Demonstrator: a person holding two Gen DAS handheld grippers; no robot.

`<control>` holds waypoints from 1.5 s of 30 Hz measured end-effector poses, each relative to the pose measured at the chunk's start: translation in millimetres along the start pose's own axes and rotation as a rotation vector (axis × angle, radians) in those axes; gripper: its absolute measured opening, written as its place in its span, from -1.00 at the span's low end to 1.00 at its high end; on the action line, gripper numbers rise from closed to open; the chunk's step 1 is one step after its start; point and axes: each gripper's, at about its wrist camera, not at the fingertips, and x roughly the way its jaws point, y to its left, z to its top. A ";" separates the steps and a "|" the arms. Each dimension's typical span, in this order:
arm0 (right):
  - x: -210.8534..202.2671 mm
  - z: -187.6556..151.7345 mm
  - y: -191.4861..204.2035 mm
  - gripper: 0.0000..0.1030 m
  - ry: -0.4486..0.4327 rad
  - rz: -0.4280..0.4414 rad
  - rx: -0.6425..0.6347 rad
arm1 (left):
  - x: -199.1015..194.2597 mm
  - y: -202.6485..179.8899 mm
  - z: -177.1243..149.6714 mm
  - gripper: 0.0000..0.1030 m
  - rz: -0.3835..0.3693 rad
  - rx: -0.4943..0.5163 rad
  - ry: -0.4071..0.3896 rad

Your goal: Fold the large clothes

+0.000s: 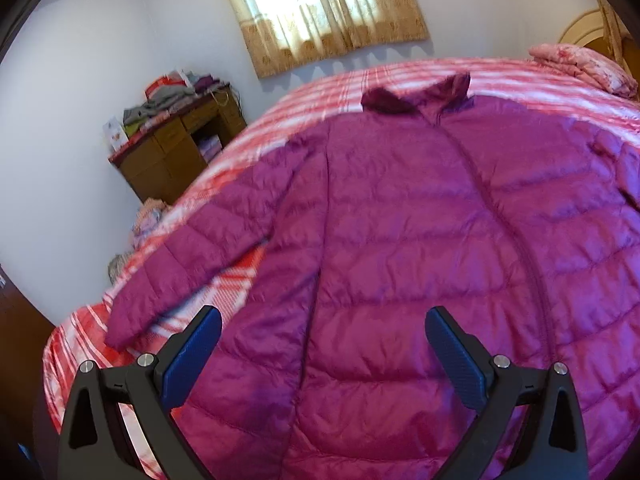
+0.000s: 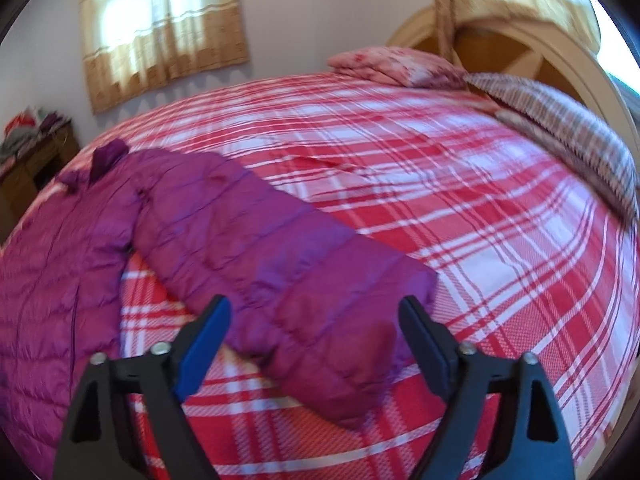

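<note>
A magenta quilted puffer jacket [image 1: 400, 208] lies flat, front up and zipped, on a red and white plaid bed [image 1: 320, 92]. Its collar [image 1: 420, 98] points to the far side. My left gripper [image 1: 322, 344] is open and empty, hovering over the jacket's lower left body. One sleeve [image 1: 192, 256] stretches out to the left. In the right wrist view the other sleeve [image 2: 280, 256] lies spread over the plaid cover [image 2: 480, 200]. My right gripper [image 2: 314, 336] is open and empty, just above that sleeve's cuff end.
A wooden cabinet [image 1: 176, 148] piled with folded clothes stands against the wall left of the bed. Pillows [image 2: 560, 132] and a folded pink quilt [image 2: 392, 64] lie at the wooden headboard [image 2: 520, 52]. A curtained window [image 1: 328, 8] is behind the bed.
</note>
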 end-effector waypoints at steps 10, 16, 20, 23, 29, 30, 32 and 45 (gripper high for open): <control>33.0 -4.2 -29.4 0.09 0.098 -0.056 0.085 | 7.9 9.3 -11.7 0.98 -0.025 -0.030 0.022; 25.9 12.7 -20.1 -0.74 0.066 -0.037 0.075 | -6.4 40.2 14.5 0.98 -0.016 -0.063 -0.030; 13.8 34.7 7.3 -0.77 0.001 -0.025 0.009 | -6.9 60.4 32.8 0.98 0.010 -0.076 -0.059; -3.0 54.6 44.3 -0.78 -0.065 -0.005 -0.079 | -8.5 75.0 44.4 0.98 0.029 -0.088 -0.086; -27.3 75.9 135.4 -0.79 -0.155 0.057 -0.276 | -12.0 94.7 63.2 0.98 0.052 -0.114 -0.132; -30.9 76.5 156.5 -0.79 -0.169 0.073 -0.321 | -11.2 98.4 64.9 0.98 0.055 -0.119 -0.135; -35.3 72.7 193.2 -0.79 -0.187 0.104 -0.402 | -8.2 105.3 67.1 0.98 0.067 -0.126 -0.136; 8.4 -8.3 339.7 0.12 -0.085 0.283 -0.664 | 12.7 152.2 44.0 0.98 0.149 -0.180 -0.048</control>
